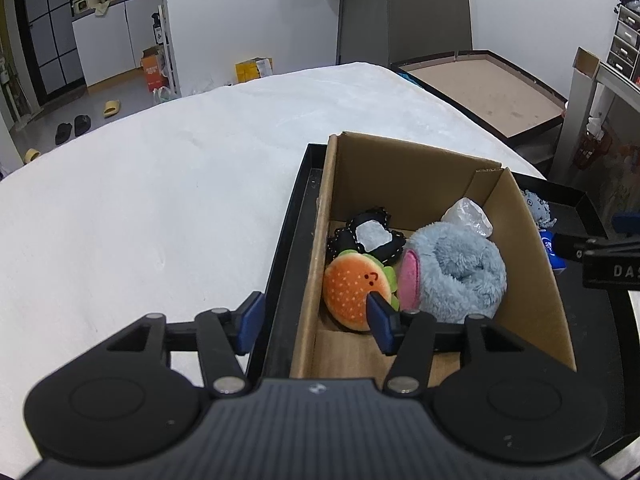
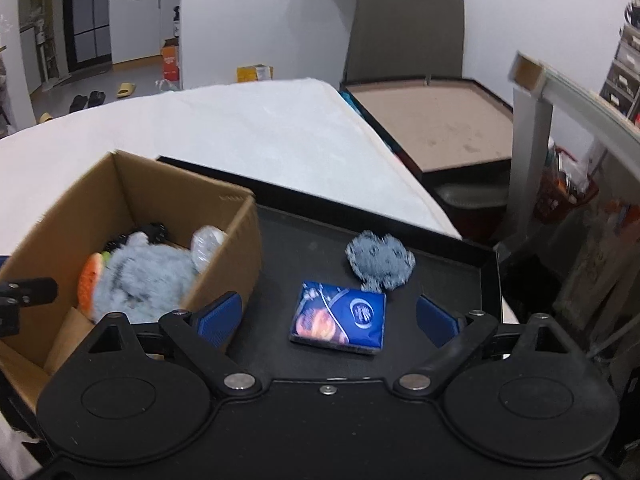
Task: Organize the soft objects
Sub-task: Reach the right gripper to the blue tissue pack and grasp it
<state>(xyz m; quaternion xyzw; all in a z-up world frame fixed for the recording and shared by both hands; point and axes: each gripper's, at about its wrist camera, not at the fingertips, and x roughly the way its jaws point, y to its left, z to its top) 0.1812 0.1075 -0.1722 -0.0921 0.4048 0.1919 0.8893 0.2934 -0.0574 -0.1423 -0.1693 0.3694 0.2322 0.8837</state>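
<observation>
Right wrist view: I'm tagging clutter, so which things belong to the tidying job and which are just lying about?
Job:
cardboard box
blue plush
burger plush
tissue pack
grey fuzzy pad
black tray

Lying about:
slippers
orange carton

In the right wrist view, a cardboard box (image 2: 132,216) stands at the left on a tray (image 2: 440,280), which rests on a table (image 2: 260,128). Inside the box, a burger plush (image 2: 90,280) lies left of a furry plush (image 2: 144,276). On the tray right of the box, a tissue pack (image 2: 340,316) lies at centre, with a small fuzzy item (image 2: 380,260) just above it.
</observation>
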